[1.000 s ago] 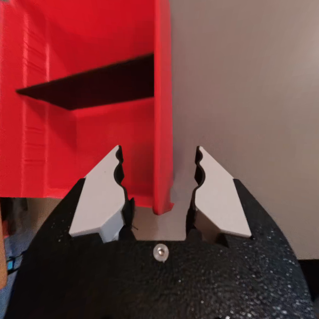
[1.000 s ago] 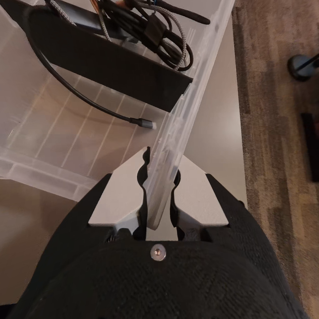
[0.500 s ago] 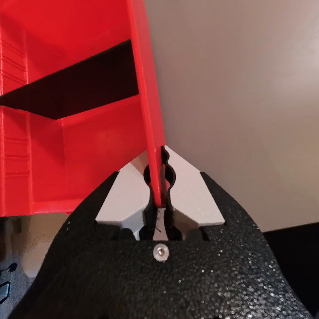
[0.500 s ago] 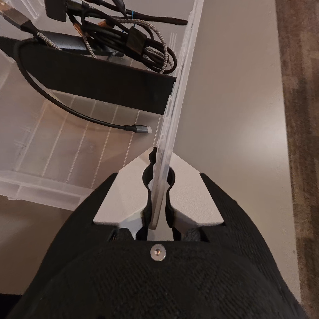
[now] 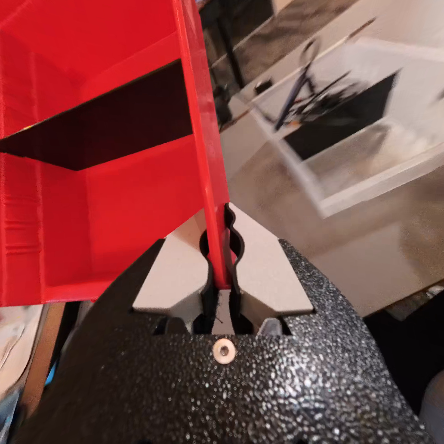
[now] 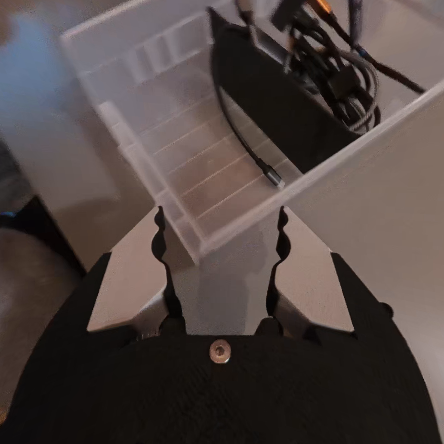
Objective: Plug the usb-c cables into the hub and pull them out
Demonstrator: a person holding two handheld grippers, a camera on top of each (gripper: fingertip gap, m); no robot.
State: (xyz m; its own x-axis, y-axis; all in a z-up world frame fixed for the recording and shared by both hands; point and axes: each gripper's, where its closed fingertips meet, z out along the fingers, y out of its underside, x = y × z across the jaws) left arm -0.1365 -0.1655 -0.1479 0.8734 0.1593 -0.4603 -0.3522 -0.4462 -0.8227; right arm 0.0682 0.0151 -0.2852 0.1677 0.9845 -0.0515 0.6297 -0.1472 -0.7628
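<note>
Left gripper (image 5: 219, 242): jaws clamped on the right wall of the red bin (image 5: 96, 216), thin edge only. The bin looks lifted and could twist or slip out.

Right gripper (image 6: 221, 240): jaws wide apart, empty, at the near corner of the clear bin (image 6: 182, 209).

Red bin: black divider (image 5: 101, 125), nothing else visible. Clear bin: loose cable plug (image 6: 272, 177) near; cable bundle (image 6: 348, 79) beyond its divider. Hub not identifiable.

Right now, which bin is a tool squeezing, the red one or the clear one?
The red bin: the left tool is shut on its side wall. The right tool is open, just off the clear bin with the cables.
</note>
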